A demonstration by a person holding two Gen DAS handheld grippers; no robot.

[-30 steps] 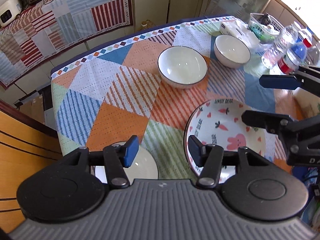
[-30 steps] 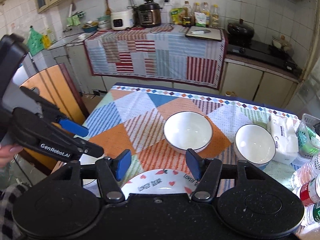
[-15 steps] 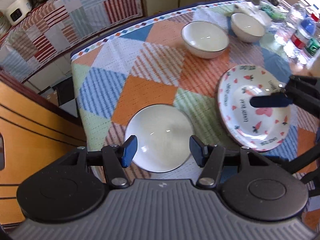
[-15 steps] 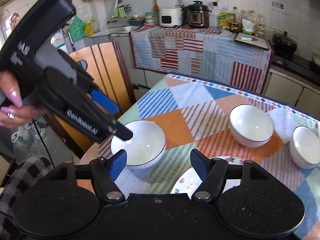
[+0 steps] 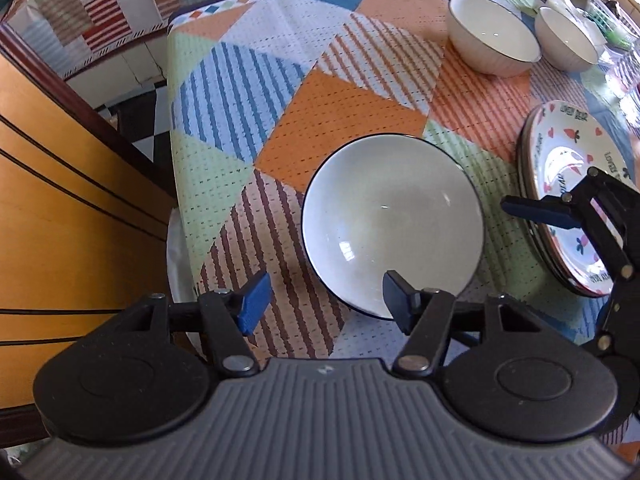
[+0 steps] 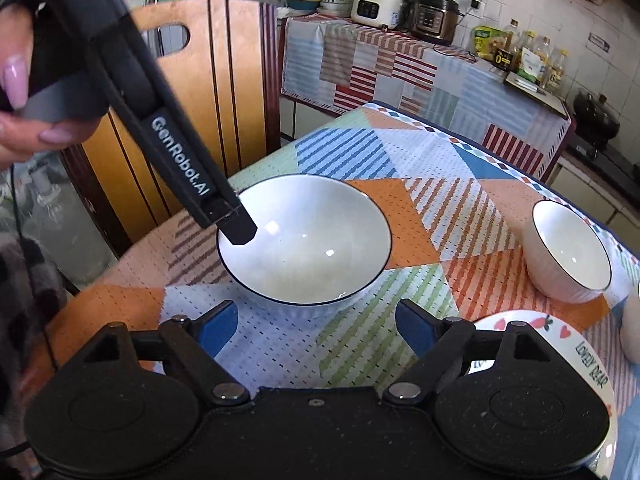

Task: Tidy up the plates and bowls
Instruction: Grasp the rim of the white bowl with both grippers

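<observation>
A wide white bowl with a dark rim [image 5: 392, 220] sits near the table's front left corner; it also shows in the right wrist view [image 6: 304, 240]. My left gripper [image 5: 324, 300] is open, its right finger at the bowl's near rim. It shows in the right wrist view with a fingertip [image 6: 240, 232] over the bowl's left rim. My right gripper [image 6: 316, 326] is open, just short of the bowl. Its fingers [image 5: 536, 210] hang over a stack of carrot-print plates [image 5: 560, 160]. Two smaller white bowls [image 5: 492, 36] [image 5: 568, 40] stand at the far side.
A patchwork cloth [image 5: 352, 96] covers the table. A wooden chair back [image 6: 200, 92] stands at the table's left edge. A cloth-covered counter [image 6: 420, 76] with cookers and bottles runs along the wall behind. One small bowl [image 6: 568, 252] stands to the right.
Both grippers have moved left and down toward the wide white bowl, which now looks larger and closer. The left gripper's finger has come over the bowl's rim.
</observation>
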